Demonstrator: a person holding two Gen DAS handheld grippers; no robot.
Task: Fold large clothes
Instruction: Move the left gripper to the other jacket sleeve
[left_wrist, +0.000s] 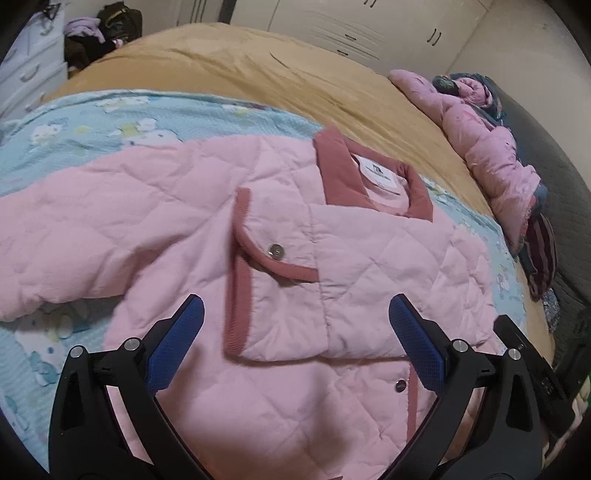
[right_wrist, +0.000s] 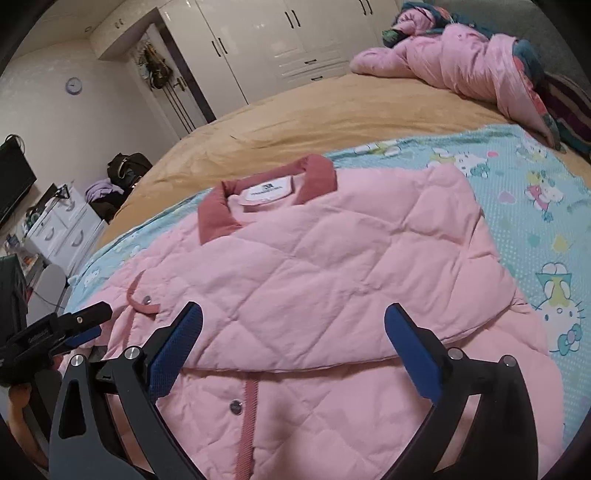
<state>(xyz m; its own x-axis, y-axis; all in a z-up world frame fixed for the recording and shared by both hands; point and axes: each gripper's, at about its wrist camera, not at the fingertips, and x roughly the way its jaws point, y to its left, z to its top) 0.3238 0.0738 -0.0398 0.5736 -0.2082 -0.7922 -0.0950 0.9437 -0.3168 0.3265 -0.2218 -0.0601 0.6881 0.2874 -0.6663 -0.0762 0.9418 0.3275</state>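
Pink quilted jacket (left_wrist: 280, 236) spread flat on cartoon-print blanket (left_wrist: 110, 114), directly under both claws. Left claw (left_wrist: 295, 321) gaping, empty; right claw (right_wrist: 293, 321) likewise. Padded, soft, light, bulky, probably springy. Best pinched at folded sleeve edge (right_wrist: 295, 363) just ahead of right claw.

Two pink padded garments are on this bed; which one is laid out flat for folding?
The quilted jacket with the dark-rose collar, spread on the cartoon-print blanket under both open tongs. The other pink coat lies crumpled at the bed's far edge.
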